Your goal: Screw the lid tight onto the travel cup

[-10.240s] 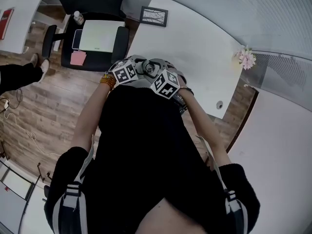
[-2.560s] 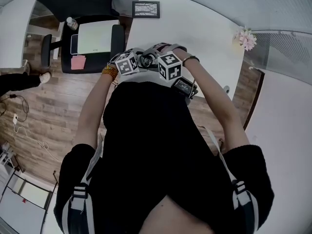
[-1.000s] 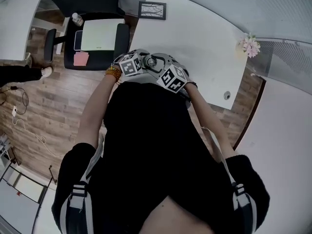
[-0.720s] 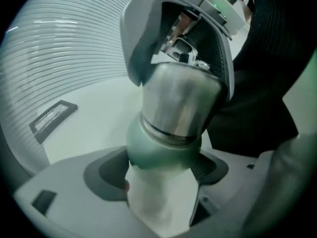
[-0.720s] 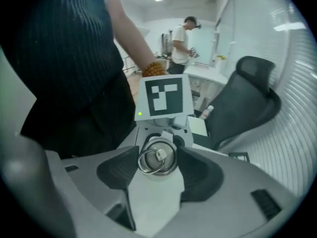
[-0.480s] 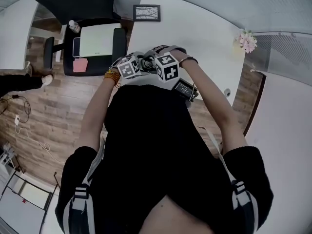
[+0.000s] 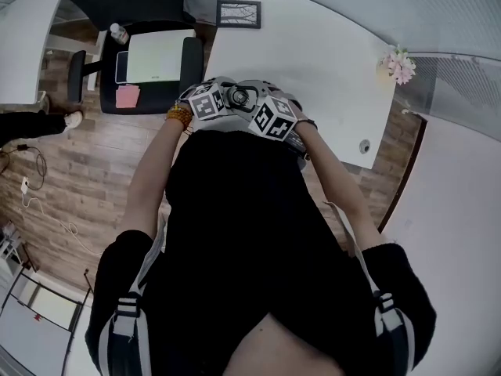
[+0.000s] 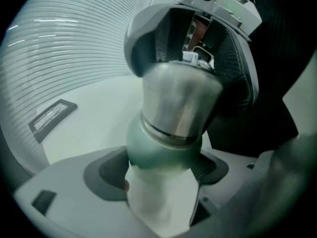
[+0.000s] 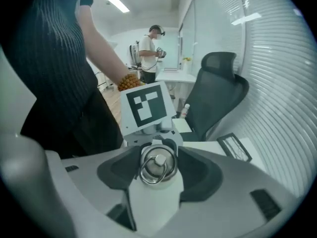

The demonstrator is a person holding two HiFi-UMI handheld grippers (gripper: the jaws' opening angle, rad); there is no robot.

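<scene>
Right now I hold both grippers close in front of my chest, over the near edge of the white table [image 7: 313, 61]. My left gripper [image 8: 161, 167] is clamped on the travel cup [image 8: 163, 143]. Its pads sit on either side of the pale lower body, just below the green band. The steel upper part runs away from me into the other gripper.

My right gripper [image 9: 157, 165] comes at the cup from the opposite end. Its jaws are closing around the lid [image 9: 157, 168], and the dark pads lie right against its sides. In the right gripper view I look straight onto the lid's top, where a metal ring [image 9: 152, 171] lies flat. Just behind the lid is the marker cube [image 9: 147, 107] of my left gripper. A beaded bracelet [image 7: 178, 116] shows on my left wrist.

Further off on the table a framed picture [image 7: 239, 14] lies near the far edge, and a small bunch of pink flowers [image 7: 398, 65] stands at the right corner. An office chair [image 7: 149, 61] is beside the table on the wood floor [image 7: 86, 178]. Another person [image 9: 148, 53] stands in the background of the right gripper view.
</scene>
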